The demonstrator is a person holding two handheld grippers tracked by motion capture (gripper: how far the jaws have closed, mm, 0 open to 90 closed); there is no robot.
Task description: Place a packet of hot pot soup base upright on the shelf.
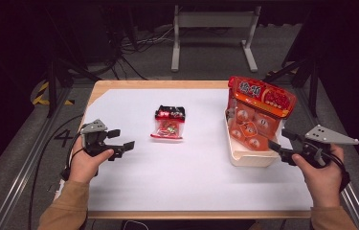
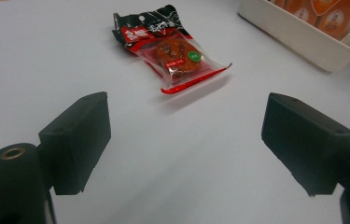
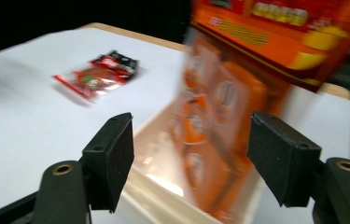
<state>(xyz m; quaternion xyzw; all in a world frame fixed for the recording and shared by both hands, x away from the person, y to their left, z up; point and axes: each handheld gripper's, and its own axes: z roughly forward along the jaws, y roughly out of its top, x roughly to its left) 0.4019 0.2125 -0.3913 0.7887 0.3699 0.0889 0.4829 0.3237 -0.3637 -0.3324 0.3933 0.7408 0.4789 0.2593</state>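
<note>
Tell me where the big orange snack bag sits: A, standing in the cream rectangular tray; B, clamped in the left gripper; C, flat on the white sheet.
A: the big orange snack bag stands in the cream rectangular tray, with both grippers open and empty.

Large orange snack bag (image 1: 256, 112), printed with red and yellow graphics, standing upright and leaning in a cream tray (image 1: 249, 158) at the table's right side. Small clear packet (image 1: 169, 123) with a black-and-red header, holding a reddish snack, lying flat near the table's centre, well apart from the tray.
</note>
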